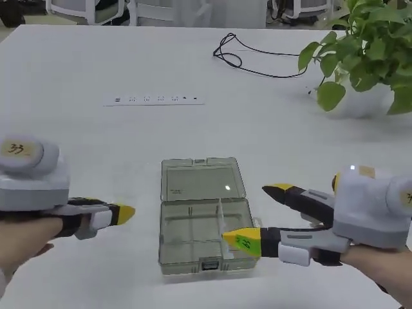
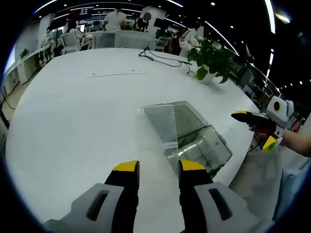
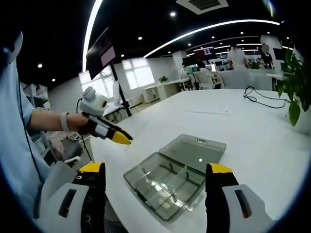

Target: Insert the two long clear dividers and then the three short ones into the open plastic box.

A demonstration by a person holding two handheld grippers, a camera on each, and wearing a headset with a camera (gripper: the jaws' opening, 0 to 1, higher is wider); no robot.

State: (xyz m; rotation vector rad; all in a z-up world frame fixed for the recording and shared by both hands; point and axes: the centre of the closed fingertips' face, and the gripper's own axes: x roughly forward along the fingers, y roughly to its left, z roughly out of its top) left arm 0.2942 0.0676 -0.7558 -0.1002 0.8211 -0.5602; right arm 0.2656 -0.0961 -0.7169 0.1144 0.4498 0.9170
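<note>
- Clear plastic, thin and stiff: the held divider (image 2: 155,131) looks light, slick and easy to bow or crack. It is best taken by its edges near one end, so the other end is free for the slots.
- The left gripper (image 2: 159,166) has its jaws close together, and the held divider spans between them, apparently pinched across its width. It hovers left of the box (image 1: 193,265), above the white table (image 1: 96,141).
- The right gripper (image 1: 261,215) has its jaws spread wide and carries nothing. It sits at the right side of the box, with its nearer yellow tip over the near right corner.
- The box lies open in the near middle of the table, with the lid (image 1: 203,180) flat on the far side and the base nearer.
- In the base a seated divider (image 1: 221,225) stands upright, running near to far, right of centre. A faint cross line to its left may be another; I cannot tell.
- Nothing lies in the lid.
- The box looks light and may skid when a divider is pressed in.
</note>
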